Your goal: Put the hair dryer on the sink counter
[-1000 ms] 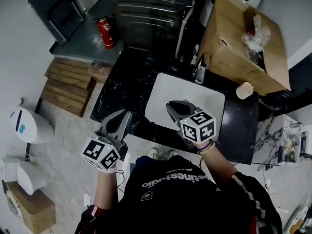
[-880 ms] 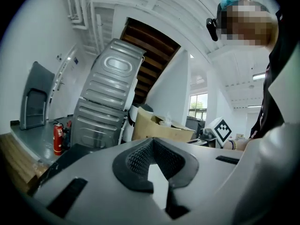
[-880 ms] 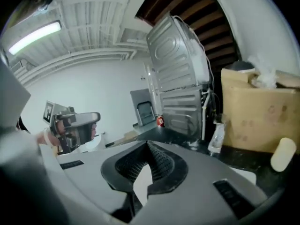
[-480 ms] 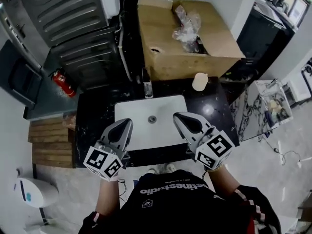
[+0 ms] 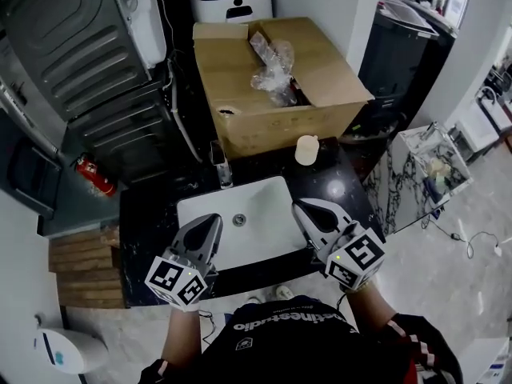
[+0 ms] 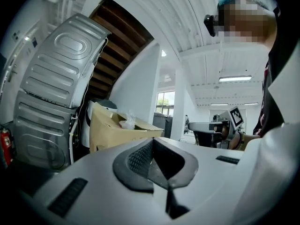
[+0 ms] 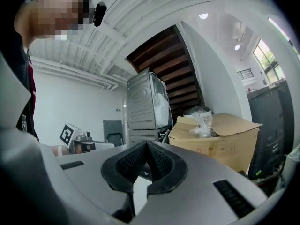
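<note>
Left gripper (image 5: 213, 220): held over the front edge of the counter (image 5: 150, 214), jaws pointing toward the white basin (image 5: 260, 218). In the left gripper view the left gripper (image 6: 152, 143) has its two ribbed pads meeting at the tip. The jaws are together with nothing between them, and they touch nothing.

Right gripper (image 5: 302, 206): held over the right front part of the basin, level with the left gripper and well apart from it. In the right gripper view the right gripper (image 7: 146, 145) has its pads pressed against each other. The jaws are fully together, empty, and clear of the counter.

Counter: black stone top with the basin set in its middle. A tap (image 5: 220, 166) stands at the rear rim of the basin. A pale container (image 5: 306, 150) stands on the counter behind the basin to the right, just in front of a cardboard box (image 5: 280, 130). The box is open at the top and holds a clear plastic bag (image 5: 272, 69).

Hair dryer: cannot be made out in any view; neither gripper holds it.
</note>
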